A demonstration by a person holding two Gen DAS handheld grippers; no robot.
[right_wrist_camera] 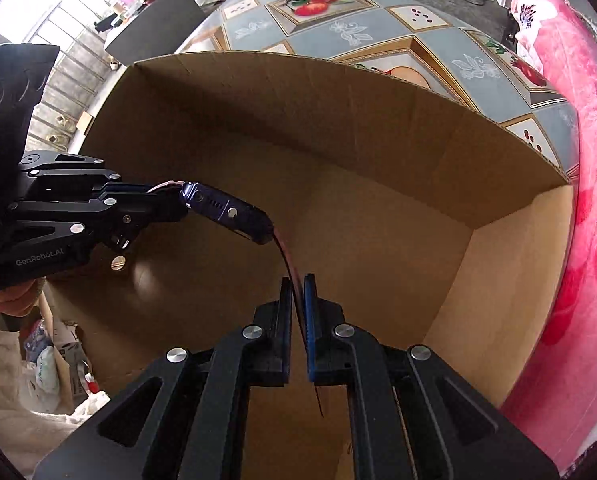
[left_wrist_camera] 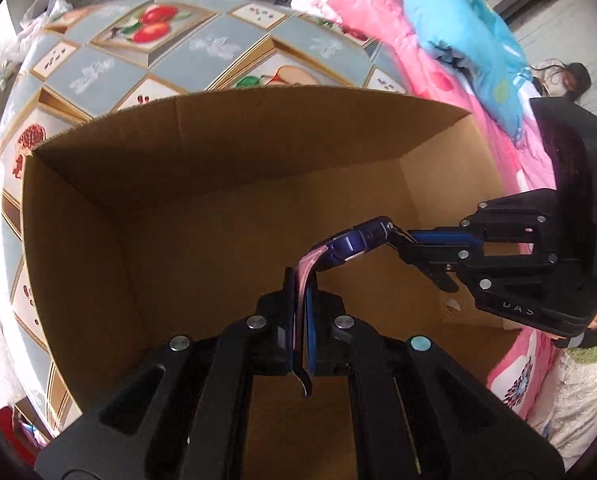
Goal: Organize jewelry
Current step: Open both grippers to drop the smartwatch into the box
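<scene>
Over the open cardboard box (left_wrist_camera: pixel 98 240), set on the fruit-patterned counter (left_wrist_camera: pixel 218 48), the left gripper (left_wrist_camera: pixel 298 308) and right gripper (right_wrist_camera: pixel 298 308) each pinch one strap of the blue watch (left_wrist_camera: pixel 350 244), apparently mid-placement, so lowering and releasing come next.

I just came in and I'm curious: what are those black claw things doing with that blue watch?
A person holds a hand-held gripper in each hand. The left hand-held gripper and the right hand-held gripper are each shut on one pink strap of the blue watch, so it hangs stretched between them over the open cardboard box. The part of the box floor in view looks bare, and the watch has not been set down yet.
</scene>
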